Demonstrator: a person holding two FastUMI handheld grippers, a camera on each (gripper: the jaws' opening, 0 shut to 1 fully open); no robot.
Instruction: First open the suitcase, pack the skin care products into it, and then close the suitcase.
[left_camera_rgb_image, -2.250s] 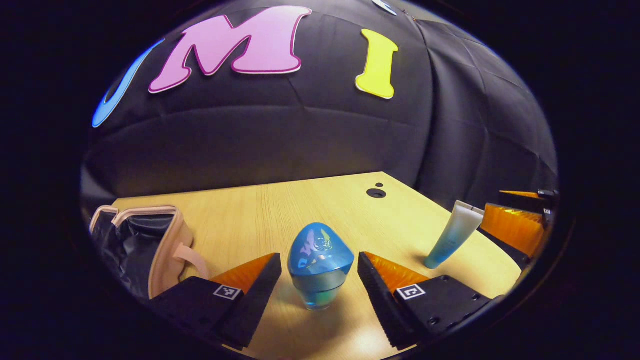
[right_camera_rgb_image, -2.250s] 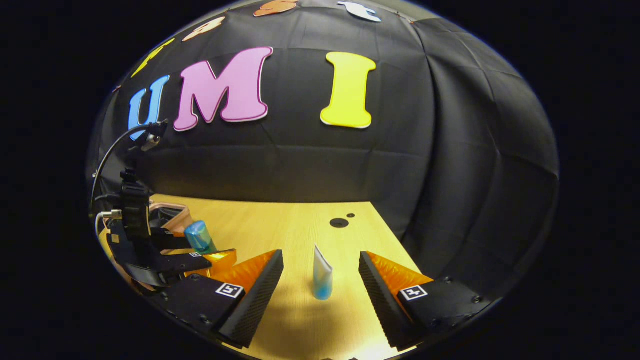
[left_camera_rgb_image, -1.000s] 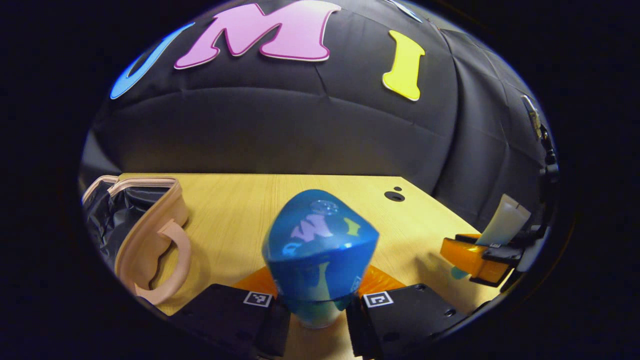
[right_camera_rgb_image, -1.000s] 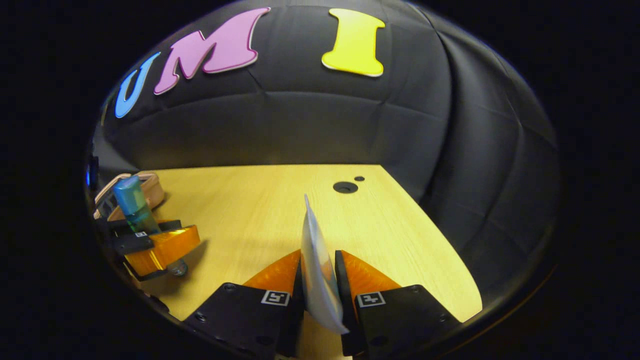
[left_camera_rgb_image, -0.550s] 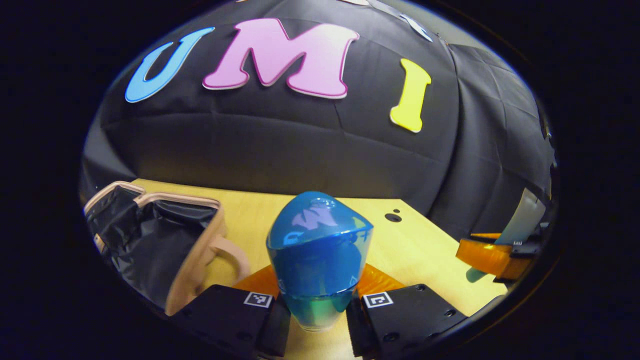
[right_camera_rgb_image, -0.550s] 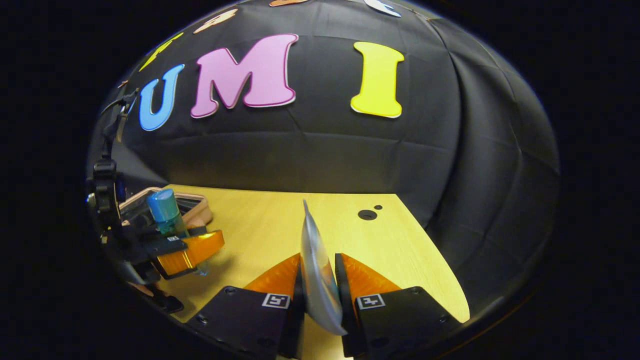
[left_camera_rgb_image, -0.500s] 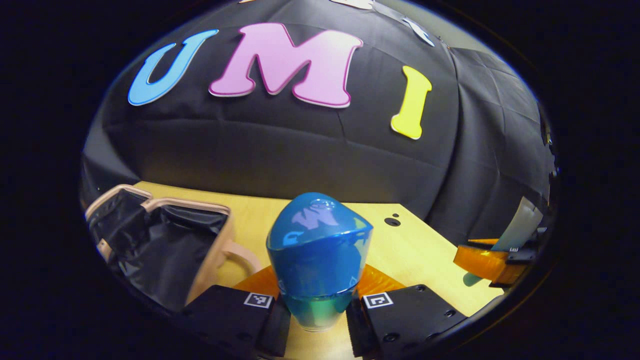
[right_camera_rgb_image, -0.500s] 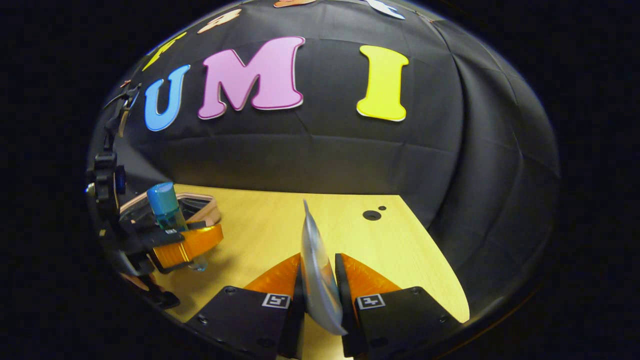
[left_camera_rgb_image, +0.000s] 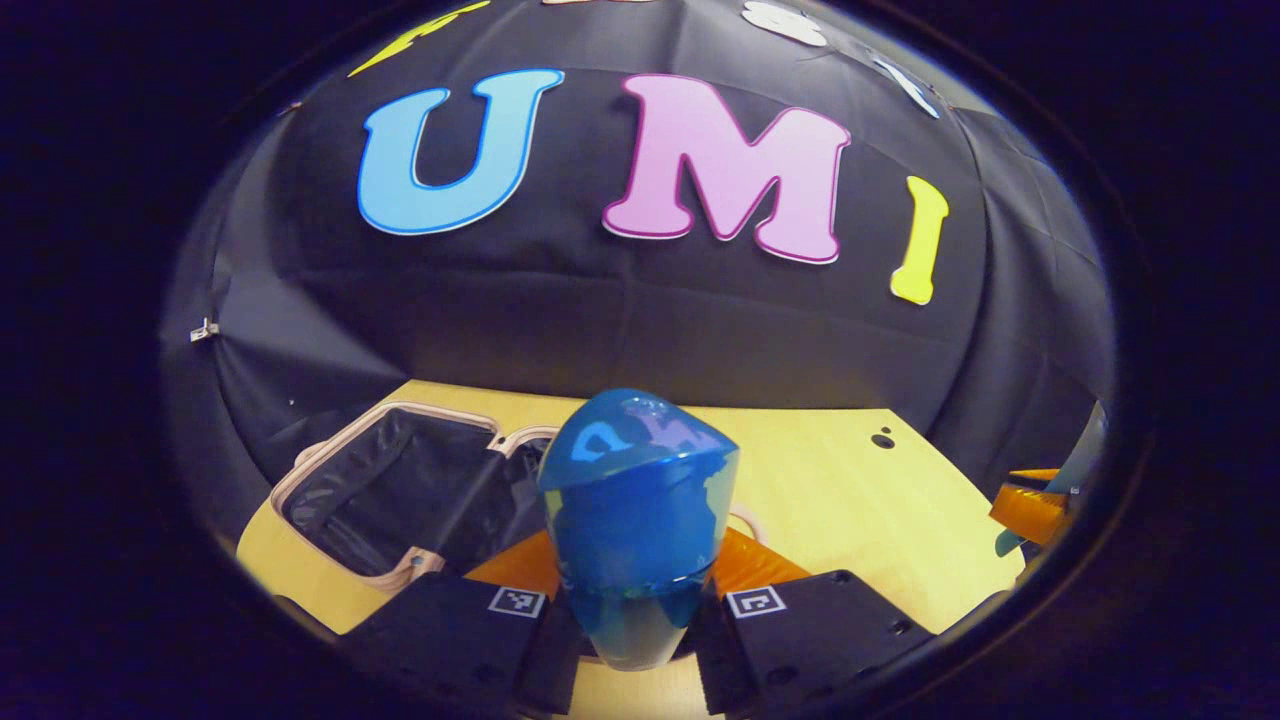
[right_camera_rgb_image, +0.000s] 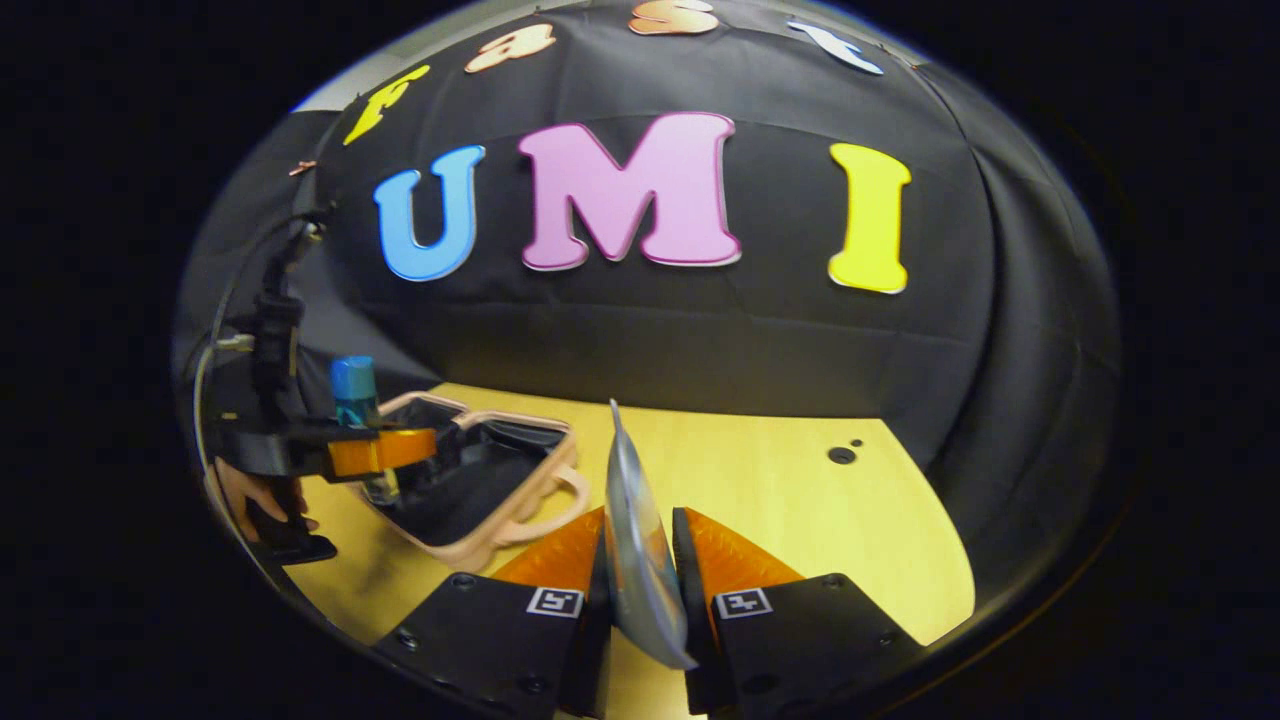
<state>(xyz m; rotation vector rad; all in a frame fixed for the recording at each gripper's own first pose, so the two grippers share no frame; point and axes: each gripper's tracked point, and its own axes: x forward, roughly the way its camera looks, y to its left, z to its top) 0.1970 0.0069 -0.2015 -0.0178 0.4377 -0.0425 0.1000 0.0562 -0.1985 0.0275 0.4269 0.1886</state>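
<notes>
In the left gripper view, my left gripper is shut on a blue-capped bottle, held upright above the table. Just behind it lies the open pink suitcase with a black lining. In the right gripper view, my right gripper is shut on a pale tube, seen edge-on and upright. That view also has the left gripper holding the blue-capped bottle over the near-left part of the open suitcase, with a hand below it. The right gripper and the tube sit at the far right of the left gripper view.
The light wooden table has a round cable hole near its back right. The black booth wall closes the back and right sides. The suitcase handle sticks out toward the table's middle.
Both grippers have swung left toward the suitcase, carrying the bottle and the tube. The suitcase now lies directly behind the bottle, and the left gripper hangs over its near-left part.
</notes>
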